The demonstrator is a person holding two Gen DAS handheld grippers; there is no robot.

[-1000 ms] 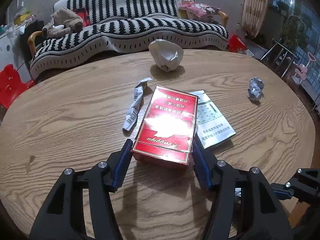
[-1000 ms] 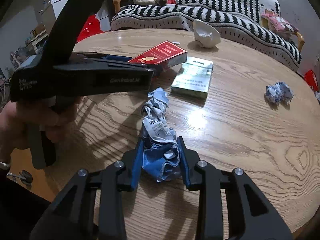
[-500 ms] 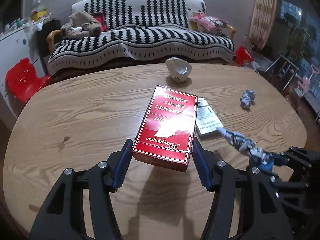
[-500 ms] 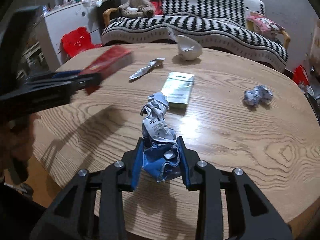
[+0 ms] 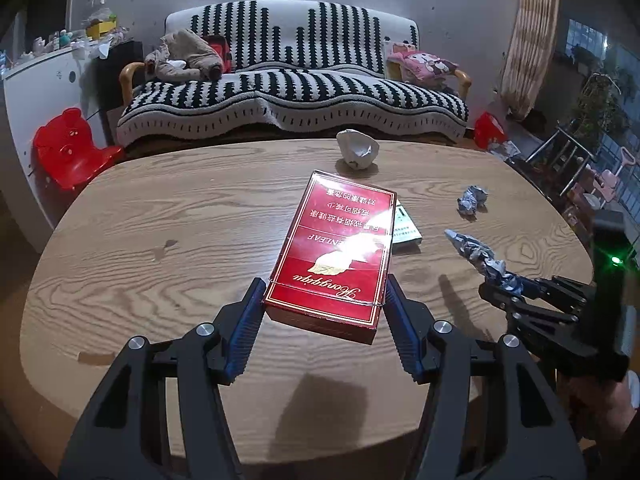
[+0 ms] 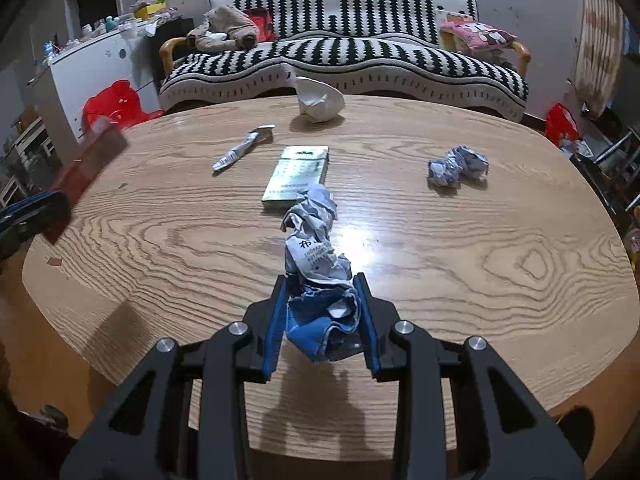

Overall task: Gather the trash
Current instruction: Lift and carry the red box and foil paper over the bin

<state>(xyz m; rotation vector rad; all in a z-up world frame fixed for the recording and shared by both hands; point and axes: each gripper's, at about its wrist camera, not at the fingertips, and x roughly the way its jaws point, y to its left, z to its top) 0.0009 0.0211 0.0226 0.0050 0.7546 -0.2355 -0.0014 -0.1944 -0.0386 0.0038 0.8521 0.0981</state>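
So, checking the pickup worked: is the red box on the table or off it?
Off it. The red box is clamped between the left gripper pads, its shadow separate on the table below.

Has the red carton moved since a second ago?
Yes. The left gripper has lifted the red carton off the table: before, it lay beside the green box; in the right wrist view it now sits far left of it.

Red carton (image 5: 334,258) and crumpled wrapper (image 6: 316,264) now lifted off the table (image 6: 480,264).
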